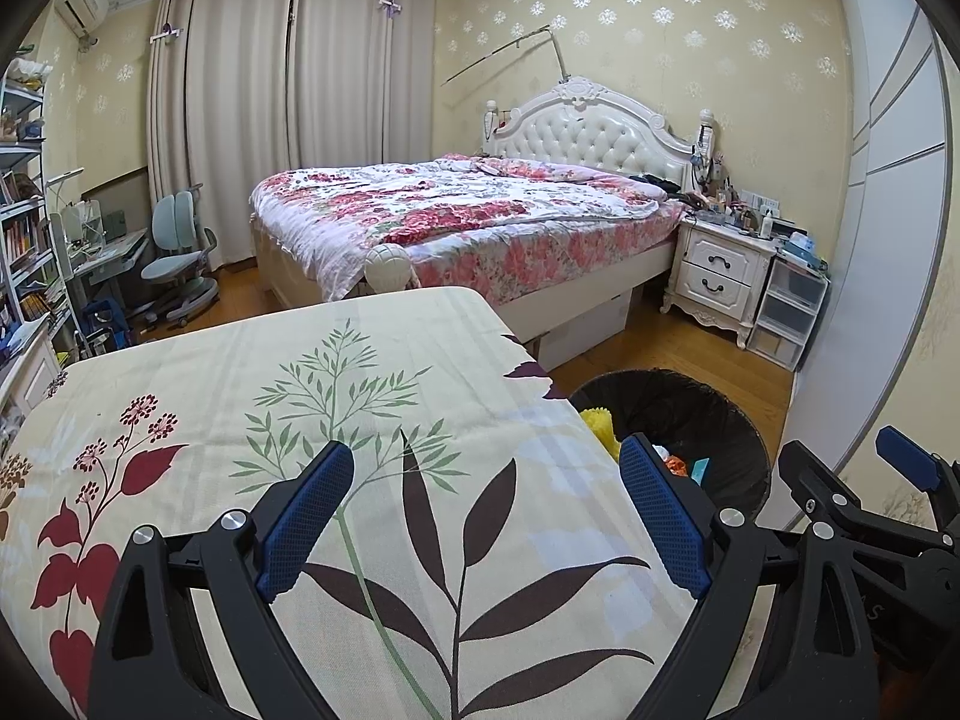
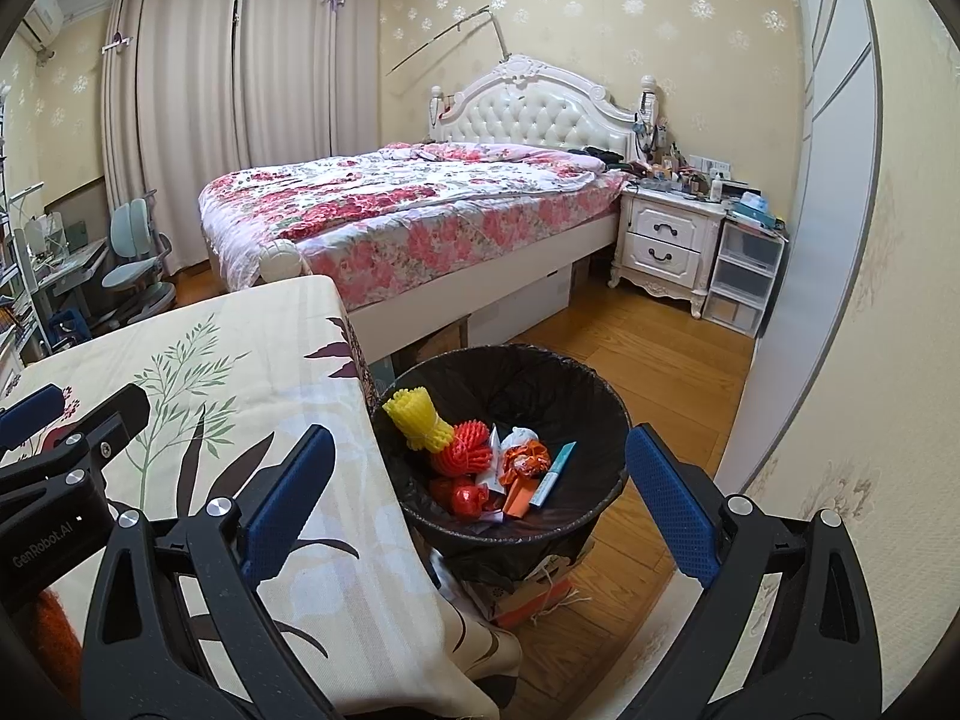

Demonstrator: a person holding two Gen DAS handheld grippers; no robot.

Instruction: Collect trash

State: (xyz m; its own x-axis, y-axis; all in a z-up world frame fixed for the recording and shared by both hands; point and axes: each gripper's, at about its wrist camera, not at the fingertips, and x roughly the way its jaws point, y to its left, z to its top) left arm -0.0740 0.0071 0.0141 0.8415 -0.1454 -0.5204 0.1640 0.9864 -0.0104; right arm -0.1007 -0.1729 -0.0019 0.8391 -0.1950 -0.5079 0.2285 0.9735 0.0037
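A black-lined trash bin (image 2: 540,378) stands on the wood floor against the table's right edge. Inside lie a yellow foam net (image 2: 417,420), a red foam net (image 2: 465,450), crumpled orange wrappers (image 2: 522,459) and a teal tube (image 2: 555,471). My right gripper (image 2: 480,438) hovers open above the bin, nothing between its blue pads. My left gripper (image 1: 486,456) is open and empty over the leaf-patterned tablecloth (image 1: 360,390). In the left wrist view the bin (image 1: 690,408) shows past the table corner, with the right gripper (image 1: 900,468) at the far right.
A bed (image 2: 420,210) with a floral quilt fills the middle of the room. A white nightstand (image 2: 666,240) and plastic drawers (image 2: 744,276) stand by a sliding wardrobe door (image 2: 840,240). A desk chair (image 1: 177,258) and bookshelves (image 1: 24,228) are at the left. Bare wood floor (image 2: 648,360) lies beyond the bin.
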